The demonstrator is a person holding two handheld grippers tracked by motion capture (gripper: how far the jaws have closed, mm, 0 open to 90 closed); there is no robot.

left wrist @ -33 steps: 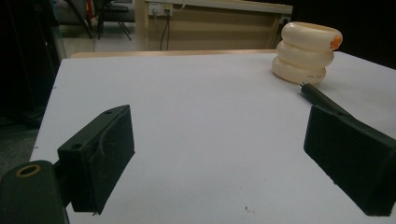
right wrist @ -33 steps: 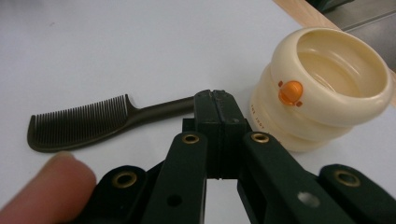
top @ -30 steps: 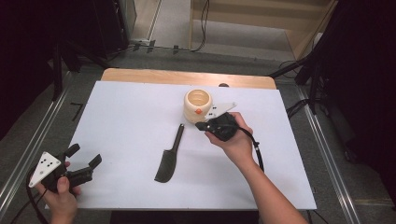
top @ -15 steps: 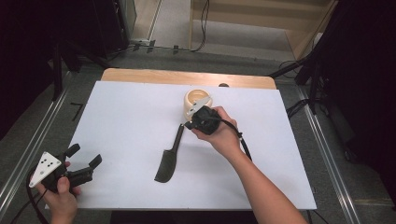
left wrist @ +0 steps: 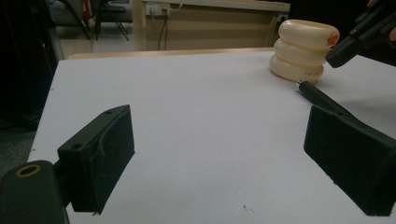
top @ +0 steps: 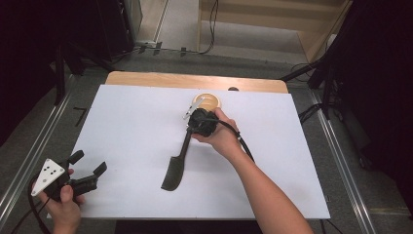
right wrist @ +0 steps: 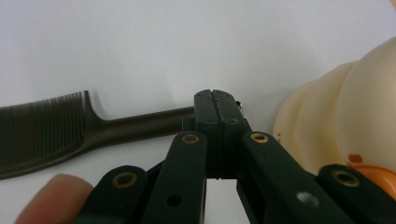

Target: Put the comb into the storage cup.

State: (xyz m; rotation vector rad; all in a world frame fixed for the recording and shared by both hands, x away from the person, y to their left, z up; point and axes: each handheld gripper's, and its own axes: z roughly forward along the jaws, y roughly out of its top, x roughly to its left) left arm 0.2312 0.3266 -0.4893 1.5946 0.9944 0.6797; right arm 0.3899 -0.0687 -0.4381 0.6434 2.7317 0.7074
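Observation:
A dark comb (top: 176, 163) lies on the white table sheet (top: 122, 126), teeth end toward me, handle toward a cream ribbed pot (top: 208, 101). My right gripper (top: 191, 127) hangs over the handle's far end, right beside the pot. In the right gripper view its jaws are pressed flat together at the right gripper (right wrist: 215, 96) tips, nothing between them, with the comb (right wrist: 56, 128) behind and the pot (right wrist: 341, 126) at the right. My left gripper (top: 88, 162) rests at the table's near left corner. In its own view the left gripper (left wrist: 229, 144) stands wide open and empty.
The pot (left wrist: 302, 49) carries an orange mark near its rim. A bare wooden strip (top: 195, 80) runs along the table's far edge. Metal rails (top: 29, 156) flank the table, and cables lie on the floor beyond.
My right hand has moved left and a little down, from in front of the pot to above the comb's handle end. The left hand has stayed put.

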